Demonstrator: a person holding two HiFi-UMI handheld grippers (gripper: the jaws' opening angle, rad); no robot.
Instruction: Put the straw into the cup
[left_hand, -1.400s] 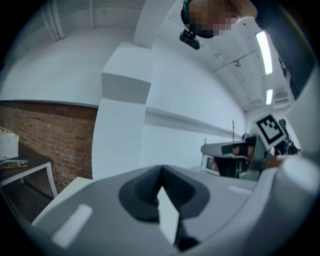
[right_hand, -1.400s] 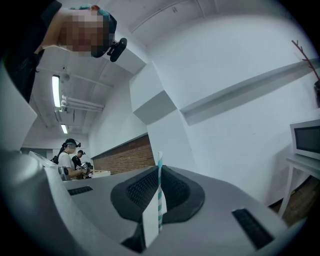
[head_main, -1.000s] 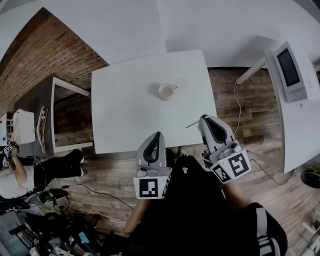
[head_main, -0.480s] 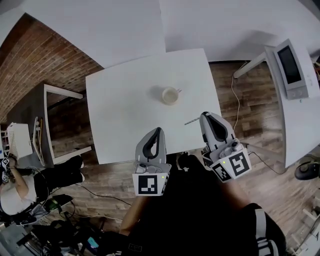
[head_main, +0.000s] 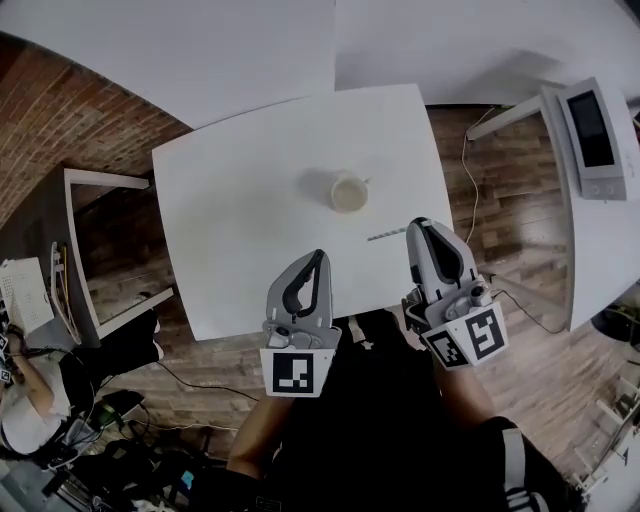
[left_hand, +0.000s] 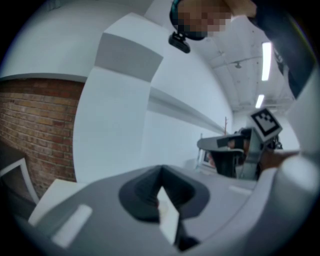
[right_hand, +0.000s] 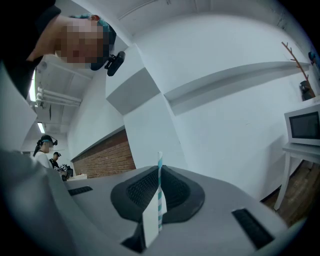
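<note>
here, straw (right_hand: 160, 182) clamped between the right tongs (head_main: 418, 231).

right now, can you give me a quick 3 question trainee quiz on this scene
1. True or false: the straw already stands in the cup.
2. Which hand-held gripper is shut on the straw?
3. The cup stands on: A) the white table B) the wooden floor C) the microwave

Key
1. False. The straw sticks out of closed jaws, short of the cup.
2. The right hand-held gripper.
3. A
</note>
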